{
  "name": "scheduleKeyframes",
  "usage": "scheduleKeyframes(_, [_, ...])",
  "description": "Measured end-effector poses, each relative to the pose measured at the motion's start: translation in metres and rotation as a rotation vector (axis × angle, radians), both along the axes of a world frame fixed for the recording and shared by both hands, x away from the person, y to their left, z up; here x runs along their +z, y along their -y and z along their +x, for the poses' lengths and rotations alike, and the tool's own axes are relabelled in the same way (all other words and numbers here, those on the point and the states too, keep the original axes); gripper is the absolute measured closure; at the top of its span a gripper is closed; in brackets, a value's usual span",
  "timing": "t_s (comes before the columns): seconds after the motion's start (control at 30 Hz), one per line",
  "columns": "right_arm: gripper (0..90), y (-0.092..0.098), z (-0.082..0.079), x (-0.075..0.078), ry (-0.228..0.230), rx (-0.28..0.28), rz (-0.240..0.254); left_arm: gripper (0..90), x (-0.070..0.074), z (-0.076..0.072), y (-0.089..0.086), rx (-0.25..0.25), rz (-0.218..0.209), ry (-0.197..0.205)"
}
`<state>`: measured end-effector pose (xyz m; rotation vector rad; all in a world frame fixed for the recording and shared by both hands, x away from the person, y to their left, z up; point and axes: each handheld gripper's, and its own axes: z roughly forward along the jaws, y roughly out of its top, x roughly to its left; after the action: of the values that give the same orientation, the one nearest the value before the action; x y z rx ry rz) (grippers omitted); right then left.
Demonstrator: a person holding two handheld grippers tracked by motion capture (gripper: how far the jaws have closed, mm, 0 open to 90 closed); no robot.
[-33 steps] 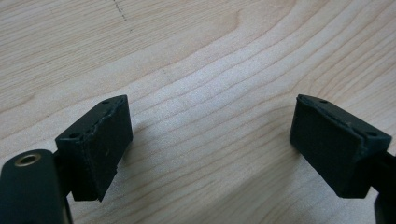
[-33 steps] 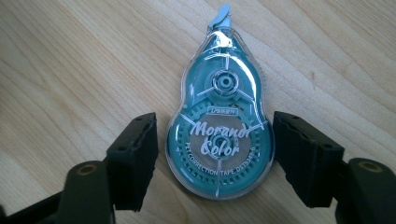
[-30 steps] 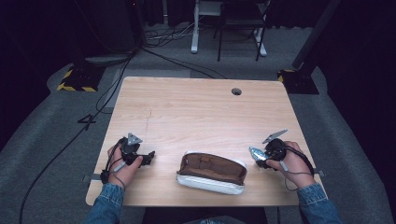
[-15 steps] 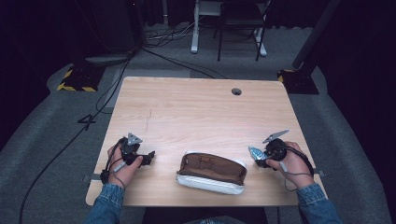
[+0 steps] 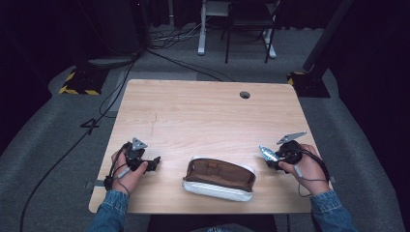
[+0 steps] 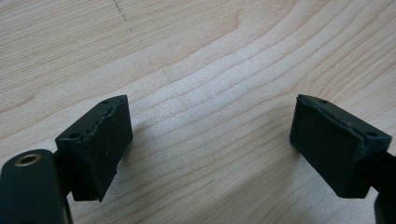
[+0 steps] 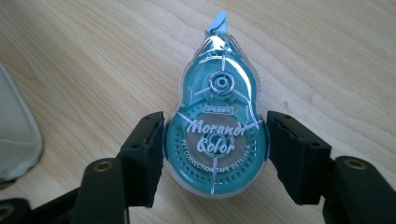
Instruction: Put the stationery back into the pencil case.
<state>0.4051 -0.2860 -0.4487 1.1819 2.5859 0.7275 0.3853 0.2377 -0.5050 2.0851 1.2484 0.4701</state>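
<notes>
An open, oval pencil case [image 5: 219, 179] with a white shell and brown lining lies near the front edge of my pale wooden bench [image 5: 203, 116], between my hands; what lies inside I cannot make out. My right gripper [image 5: 269, 155], just right of the case, has its jaws wide around a teal, clear-shelled correction tape dispenser [image 7: 215, 126] (the label reads "Morandi Color"), the left pad touching it, the right pad a hair off. My left gripper [image 5: 153, 163] rests open over bare wood. Beyond the bench lie grey carpet [image 5: 58, 145], black cables [image 5: 116, 92] and a white-legged desk frame [image 5: 203, 29].
</notes>
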Motion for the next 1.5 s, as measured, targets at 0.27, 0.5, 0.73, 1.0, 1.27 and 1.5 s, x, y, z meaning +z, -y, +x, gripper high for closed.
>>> scheduleKeyframes(0.27, [40.0, -0.002, -0.008, 0.019, 0.051, 0.008, 0.038, 13.2, 0.000, 0.000, 0.000, 0.000, 0.000, 0.000])
scheduleKeyframes(0.5, [40.0, -0.007, -0.014, 0.033, 0.085, 0.029, 0.061, 13.2, 0.000, 0.000, 0.000, 0.000, 0.000, 0.000])
scheduleKeyframes(0.73, [40.0, -0.008, -0.022, 0.047, 0.121, 0.046, 0.088, 13.2, 0.000, 0.000, 0.000, 0.000, 0.000, 0.000])
scheduleKeyframes(1.0, [40.0, -0.014, -0.029, 0.058, 0.130, 0.073, 0.135, 13.2, 0.000, 0.000, 0.000, 0.000, 0.000, 0.000])
scheduleKeyframes(1.27, [40.0, -0.027, -0.040, 0.072, 0.146, 0.127, 0.163, 13.2, 0.000, 0.000, 0.000, 0.000, 0.000, 0.000])
scheduleKeyframes(1.5, [39.9, -0.039, -0.048, 0.081, 0.159, 0.179, 0.155, 13.2, 0.000, 0.000, 0.000, 0.000, 0.000, 0.000])
